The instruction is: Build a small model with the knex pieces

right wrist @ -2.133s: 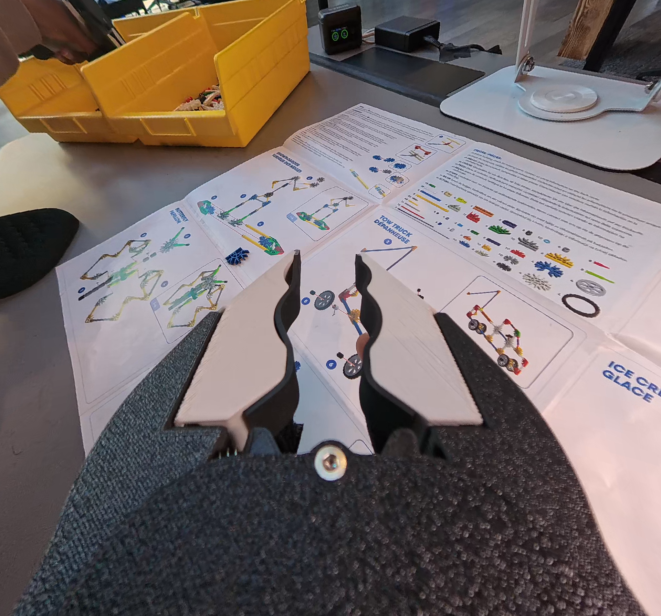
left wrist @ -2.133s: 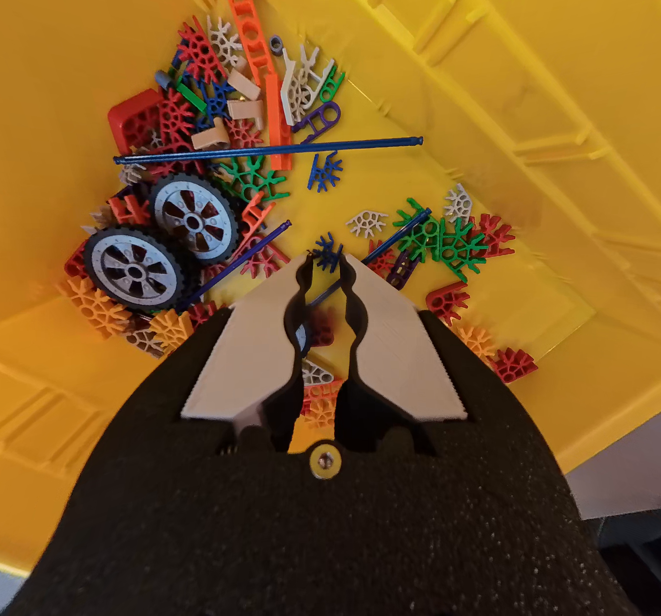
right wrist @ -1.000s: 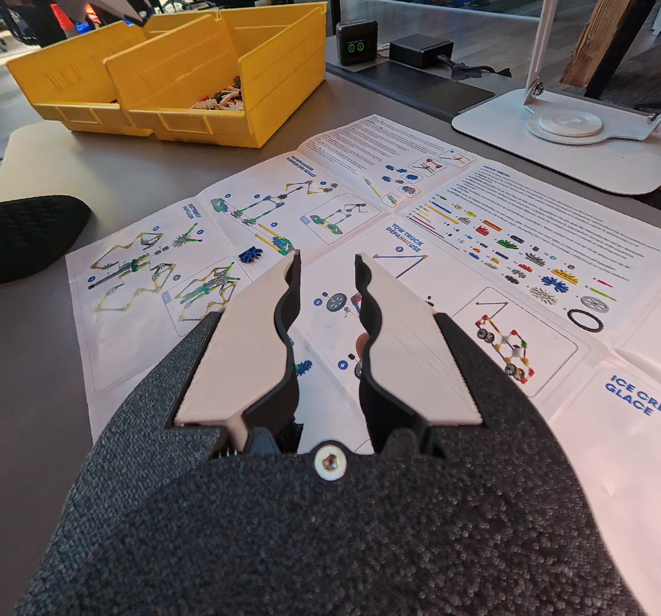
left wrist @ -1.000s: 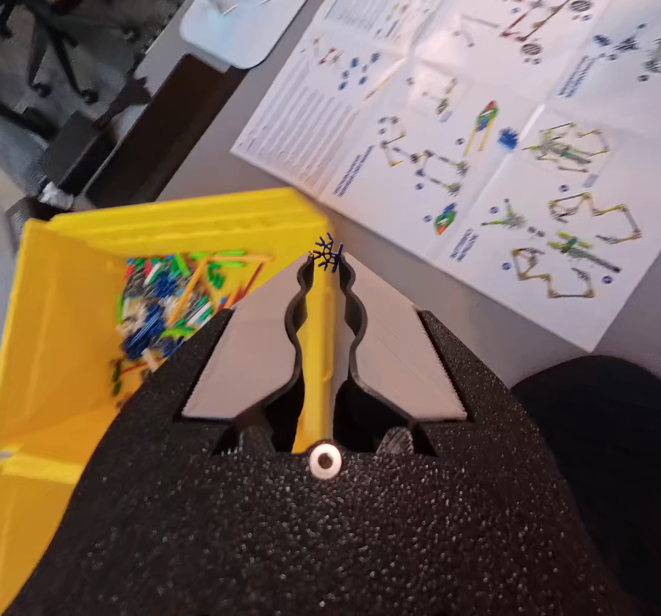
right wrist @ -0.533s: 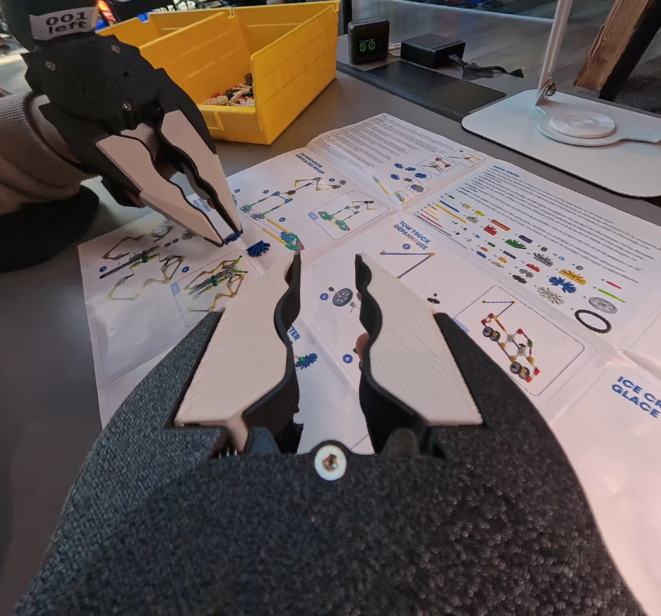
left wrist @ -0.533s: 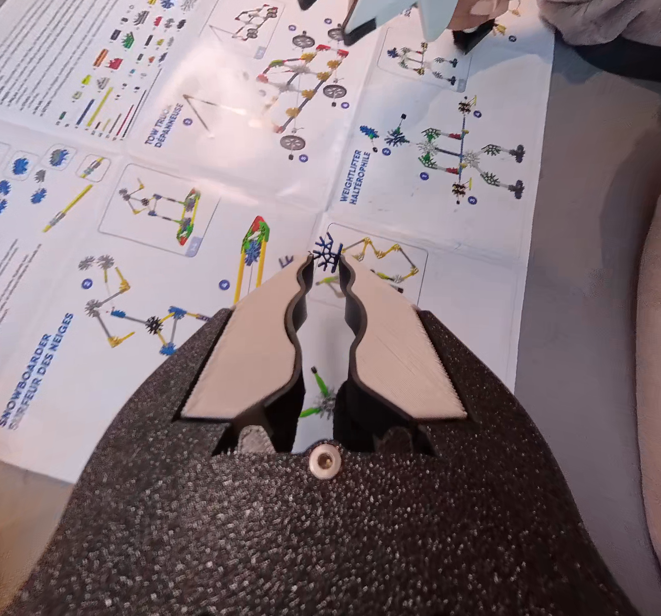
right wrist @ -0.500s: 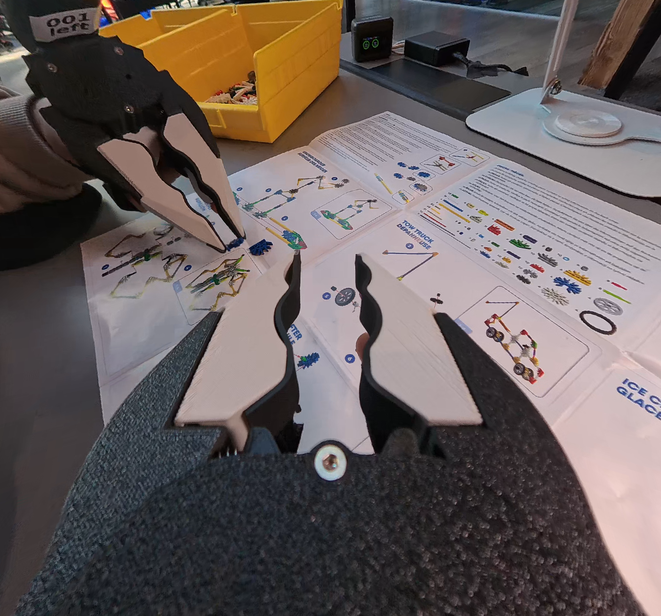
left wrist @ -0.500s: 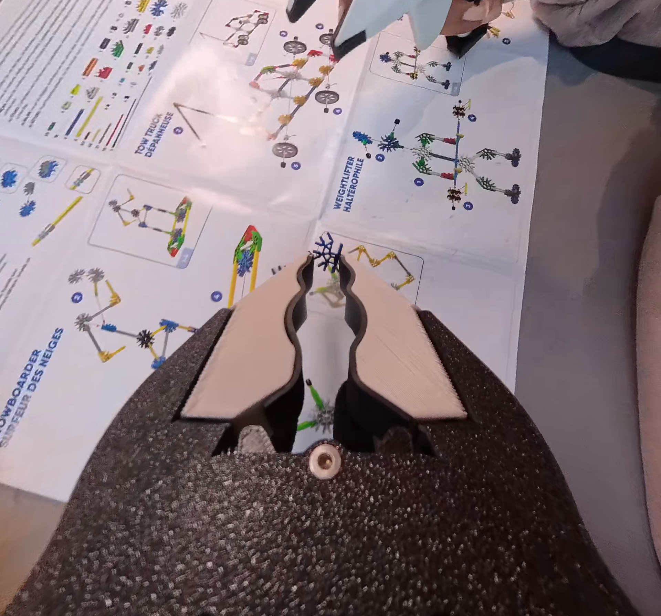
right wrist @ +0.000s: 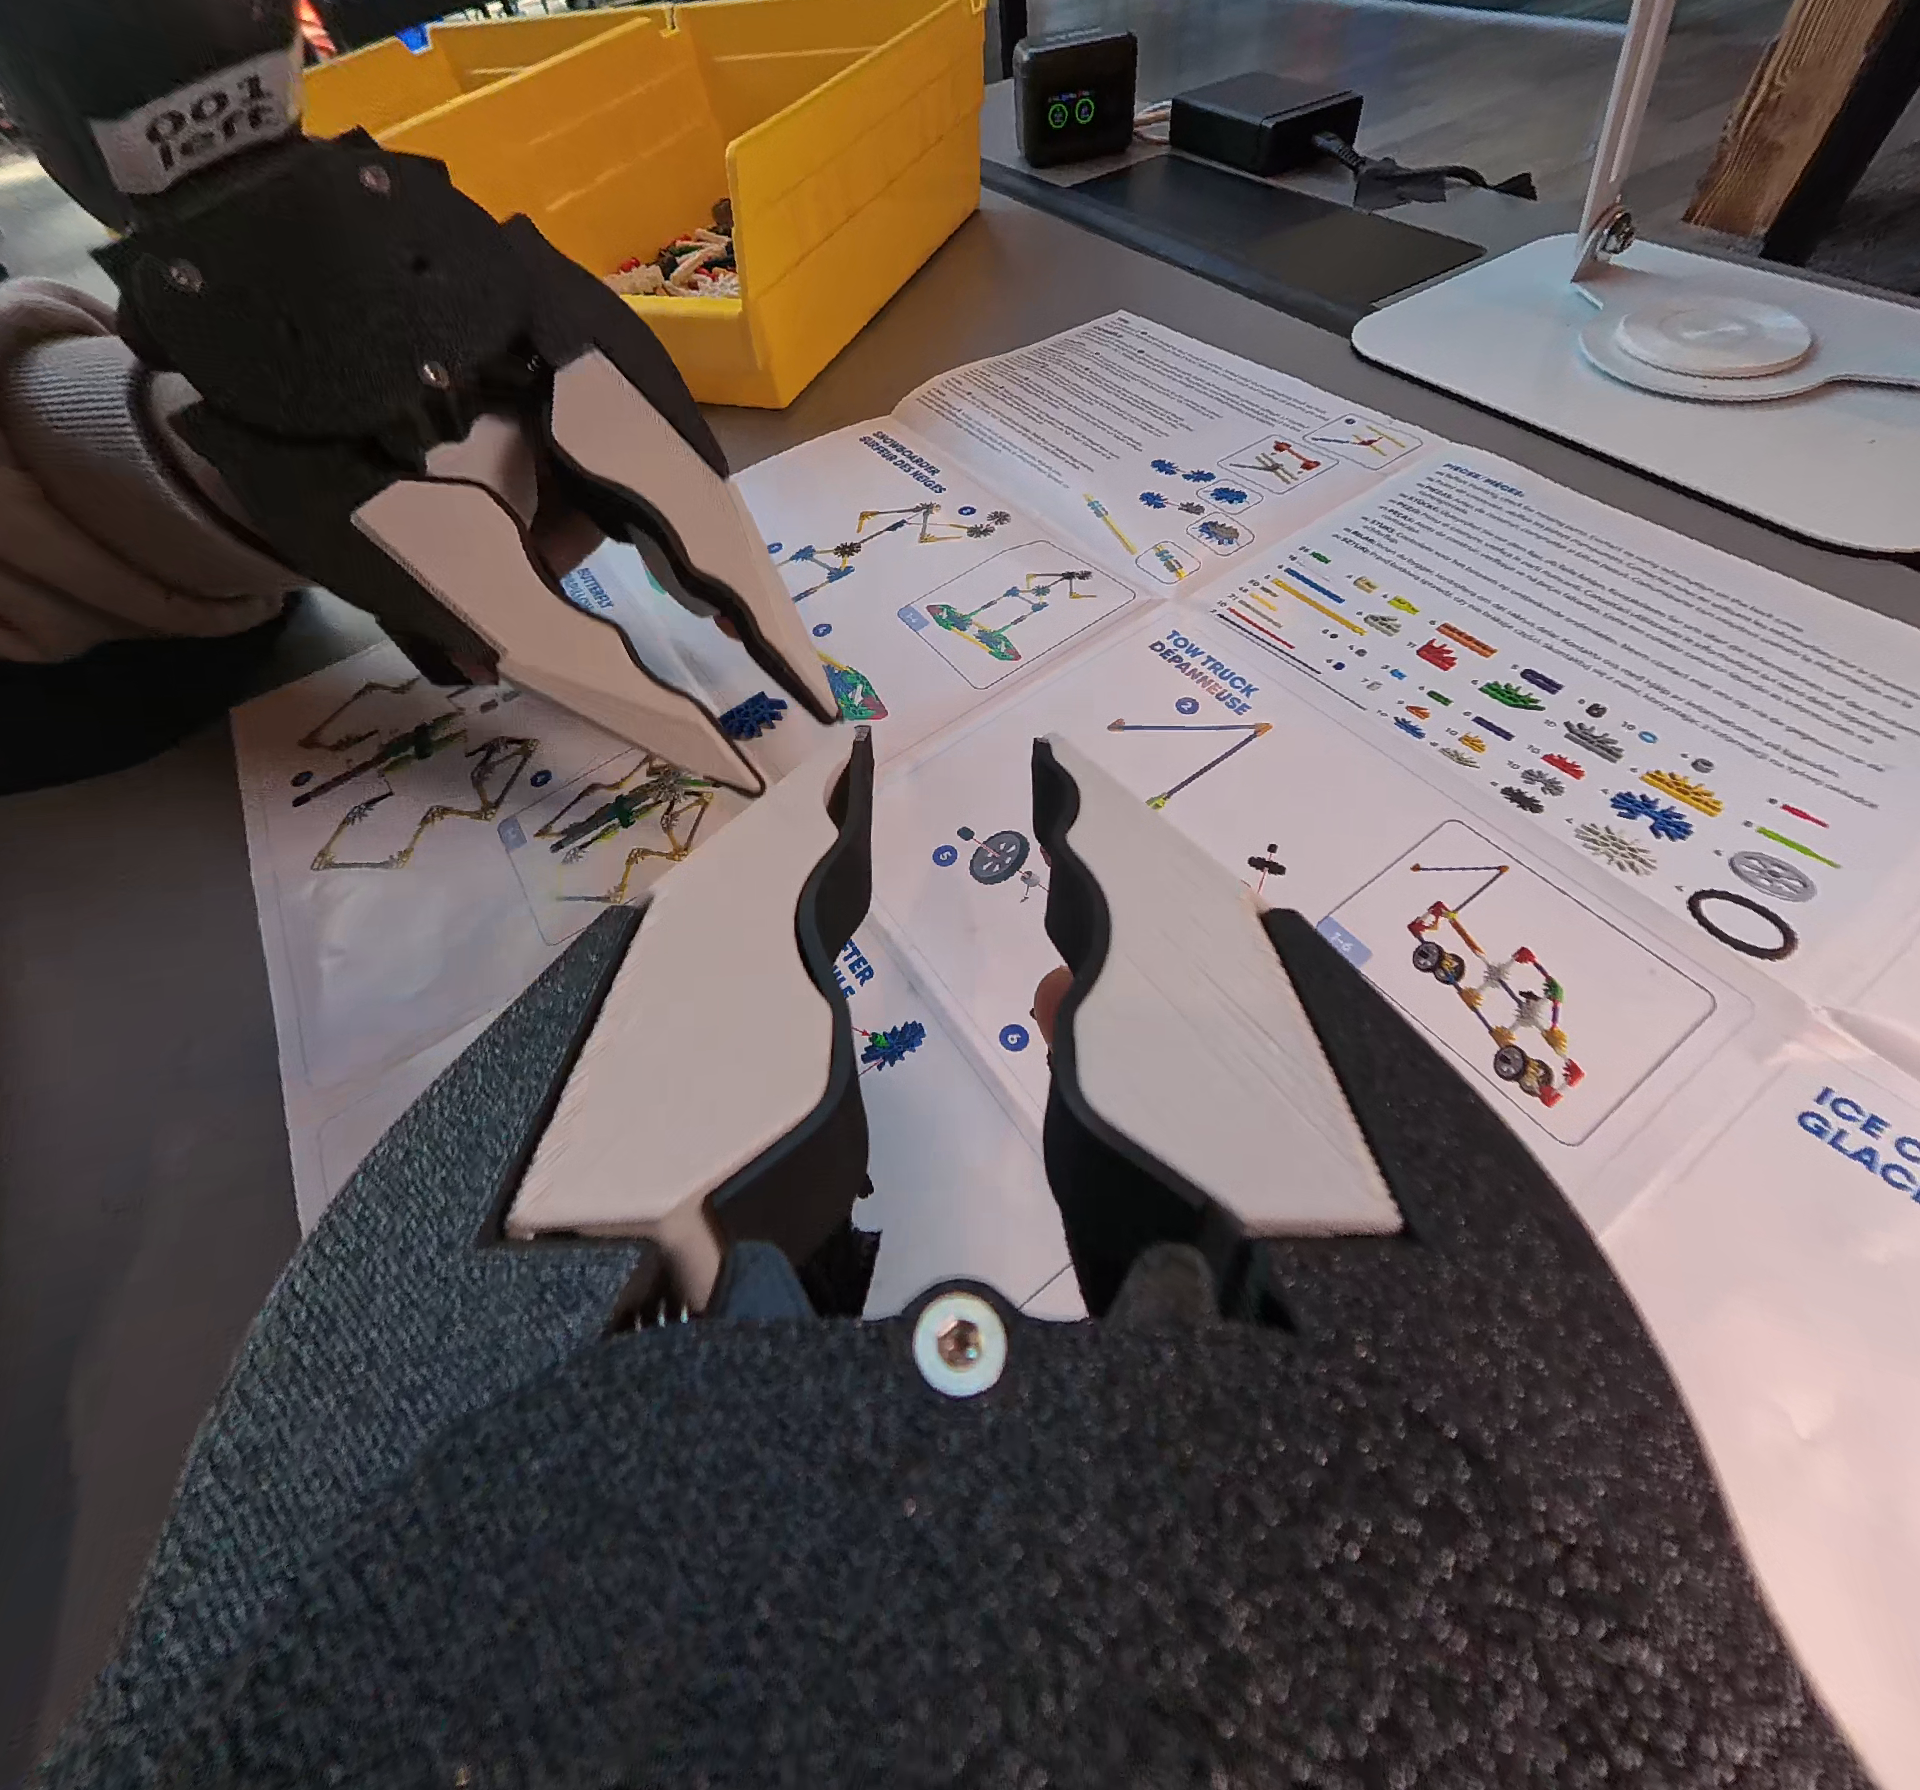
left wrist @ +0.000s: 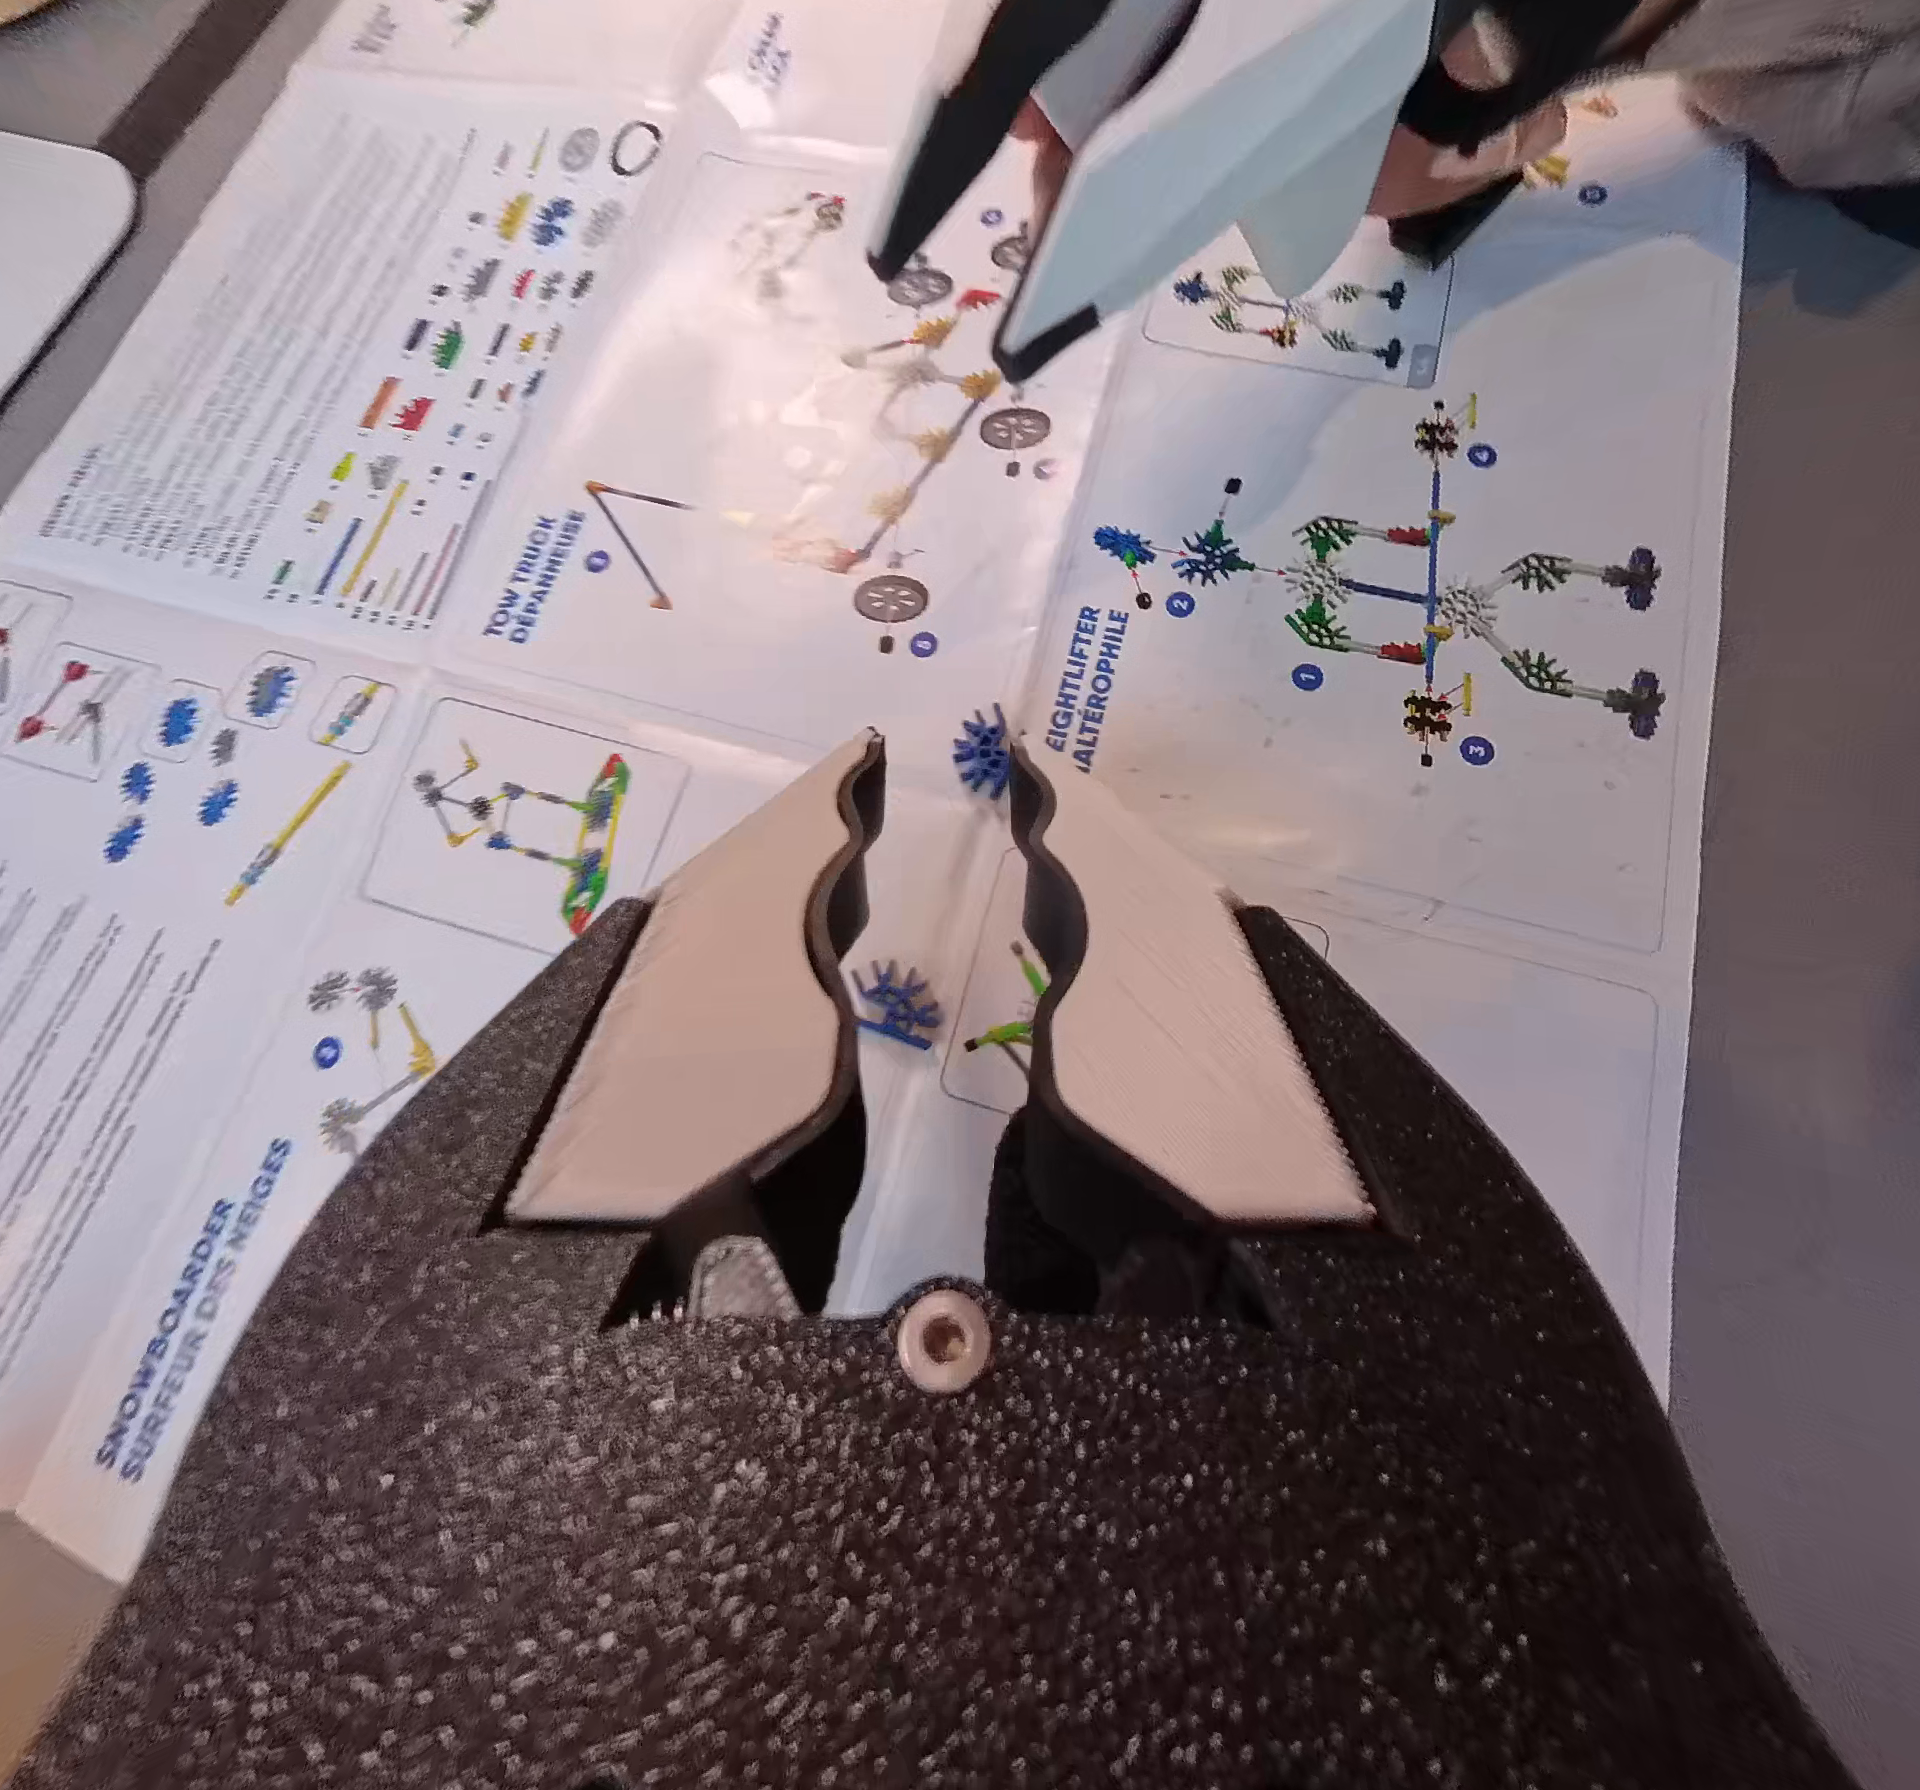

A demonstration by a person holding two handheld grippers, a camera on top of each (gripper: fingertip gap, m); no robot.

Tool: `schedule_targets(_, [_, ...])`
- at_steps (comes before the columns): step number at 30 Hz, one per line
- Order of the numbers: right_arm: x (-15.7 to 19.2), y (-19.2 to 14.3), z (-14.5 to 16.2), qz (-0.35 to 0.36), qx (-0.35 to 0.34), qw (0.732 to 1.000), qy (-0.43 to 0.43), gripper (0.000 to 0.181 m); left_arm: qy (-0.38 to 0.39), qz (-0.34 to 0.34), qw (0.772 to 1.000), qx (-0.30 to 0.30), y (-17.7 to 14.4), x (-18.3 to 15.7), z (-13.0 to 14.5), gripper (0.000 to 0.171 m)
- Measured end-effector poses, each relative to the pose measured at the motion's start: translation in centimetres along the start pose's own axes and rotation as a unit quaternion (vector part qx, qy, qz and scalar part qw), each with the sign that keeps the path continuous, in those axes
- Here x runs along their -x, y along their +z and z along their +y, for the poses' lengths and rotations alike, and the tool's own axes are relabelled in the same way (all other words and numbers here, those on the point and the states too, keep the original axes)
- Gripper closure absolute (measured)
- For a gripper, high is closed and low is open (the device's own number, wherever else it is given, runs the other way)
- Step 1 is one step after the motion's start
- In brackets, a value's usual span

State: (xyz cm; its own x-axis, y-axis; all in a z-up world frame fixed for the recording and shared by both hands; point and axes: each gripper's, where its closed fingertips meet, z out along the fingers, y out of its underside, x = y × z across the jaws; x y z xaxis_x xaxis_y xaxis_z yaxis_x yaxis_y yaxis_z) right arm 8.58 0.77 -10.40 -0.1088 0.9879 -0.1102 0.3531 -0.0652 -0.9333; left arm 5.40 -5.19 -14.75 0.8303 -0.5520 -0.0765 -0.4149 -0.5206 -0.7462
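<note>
My left gripper [left wrist: 943, 748] is open and low over a white instruction sheet [left wrist: 727, 649]. A thin dark-blue snowflake connector [left wrist: 894, 997] lies loose on the sheet between its fingers. A brighter blue connector [left wrist: 982, 753] lies by its right fingertip and also shows in the right wrist view [right wrist: 753, 714]. My right gripper [right wrist: 948, 748] is open and empty, hovering over the sheet [right wrist: 1351, 701] just right of the left gripper [right wrist: 790, 751]. It shows at the top of the left wrist view [left wrist: 951, 312].
Two yellow bins [right wrist: 852, 182] with loose building pieces stand at the back left. A small black device [right wrist: 1075, 93], a black power brick [right wrist: 1262, 119] and a white stand base [right wrist: 1662, 358] are behind the sheet. A person's sleeve [right wrist: 73, 493] is at left. Across from one pair of fingers to the other is roughly 9 centimeters.
My left gripper carried the dark-blue connector from the yellow bin to the sheet, then opened and let it drop there. The right gripper stayed open, barely moving.
</note>
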Motion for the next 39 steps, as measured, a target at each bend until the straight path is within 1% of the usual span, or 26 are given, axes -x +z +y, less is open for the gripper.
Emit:
schedule_targets(3, [0.0,0.1,0.1,0.000,0.003,1.000,0.002,0.152,-0.038,-0.028,0.998,-0.043,-2.8,2.3,-1.0,0.145])
schedule_targets(6, [-0.2,0.1,0.1,0.001,0.002,1.000,0.006,0.152,-0.055,-0.085,0.992,-0.074,-6.5,5.3,-1.3,0.145])
schedule_targets(8, [-0.2,0.0,0.0,0.002,0.001,1.000,0.007,0.152,-0.065,-0.126,0.986,-0.089,-9.4,7.0,-1.0,0.145])
schedule_targets(10, [-0.3,0.1,0.1,0.002,0.002,1.000,0.008,0.152,-0.090,-0.153,0.980,-0.089,-12.1,8.4,0.1,0.144])
schedule_targets(12, [-0.3,0.1,0.1,0.002,0.004,1.000,0.009,0.152,-0.113,-0.183,0.974,-0.076,-14.3,9.5,2.0,0.143])
schedule_targets(13, [-0.3,0.1,0.1,0.002,0.004,1.000,0.009,0.152,-0.117,-0.208,0.969,-0.061,-15.4,10.1,3.4,0.143])
schedule_targets(15, [-0.3,0.1,0.0,0.003,0.003,1.000,0.007,0.152,-0.123,-0.266,0.956,-0.012,-17.5,11.4,7.1,0.142])
schedule_targets(19, [-0.1,0.3,0.1,0.002,0.006,1.000,0.004,0.152,-0.179,-0.335,0.921,0.087,-20.8,13.8,15.4,0.125])
schedule_targets(21, [-0.1,0.4,0.1,0.001,0.006,1.000,0.007,0.152,-0.193,-0.327,0.915,0.134,-20.9,14.1,18.5,0.117])
schedule_targets(22, [-0.1,0.5,0.0,0.002,0.005,1.000,0.009,0.152,-0.195,-0.318,0.915,0.153,-20.6,14.0,19.4,0.120])
schedule_targets(24, [-0.1,0.5,-0.1,0.003,0.002,1.000,0.012,0.152,-0.168,-0.314,0.918,0.175,-20.2,13.9,20.1,0.126])
schedule_targets(26, [-0.2,0.5,-0.1,0.007,0.002,1.000,0.011,0.152,-0.126,-0.319,0.919,0.196,-20.0,13.7,19.8,0.139])
schedule_targets(27, [-0.3,0.5,-0.1,0.008,0.002,1.000,0.012,0.152,-0.108,-0.325,0.917,0.206,-19.9,13.5,19.7,0.139])
schedule_targets(30, [-0.4,0.5,-0.1,0.009,0.001,1.000,0.018,0.152,-0.088,-0.325,0.920,0.199,-19.1,12.4,18.8,0.141])
schedule_targets(35, [-0.8,0.5,0.0,0.007,0.002,0.999,0.037,0.152,-0.029,-0.332,0.926,0.180,-16.7,8.8,16.3,0.142])
schedule_targets(37, [-1.1,0.5,0.1,0.008,0.006,0.999,0.046,0.152,-0.019,-0.344,0.922,0.174,-16.1,7.9,15.6,0.141])
schedule_targets(39, [-1.4,0.5,0.1,0.008,0.007,0.998,0.055,0.152,-0.027,-0.351,0.922,0.159,-15.8,7.5,15.4,0.141])
